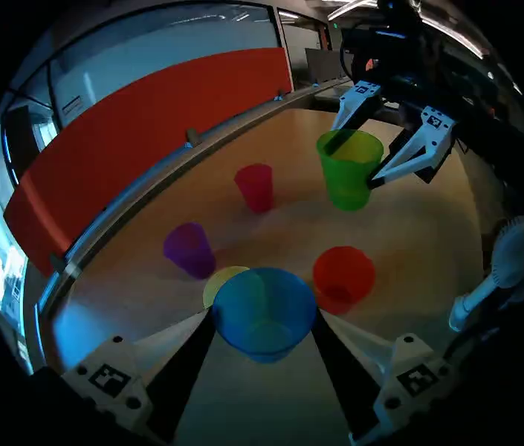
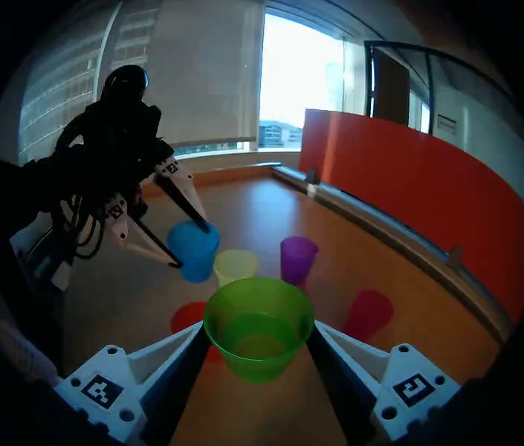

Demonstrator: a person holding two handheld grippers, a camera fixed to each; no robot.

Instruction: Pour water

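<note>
My left gripper (image 1: 264, 327) is shut on a blue cup (image 1: 264, 312), held upright above the wooden table (image 1: 403, 223). Across the table my right gripper (image 1: 360, 160) is shut on a green cup (image 1: 348, 168), also upright. In the right gripper view the green cup (image 2: 259, 327) sits between my right gripper's fingers (image 2: 259, 342), and the left gripper (image 2: 187, 241) holds the blue cup (image 2: 194, 249) farther off. On the table stand a pink cup (image 1: 255, 186), a purple cup (image 1: 189, 250), a yellow cup (image 1: 222, 284) and a red cup (image 1: 343, 276).
An orange partition (image 1: 135, 126) with a rail runs along the table's far side. A white brush-like tool (image 1: 499, 271) lies at the right edge in the left gripper view. A person in dark sleeves (image 2: 53, 186) holds the left gripper.
</note>
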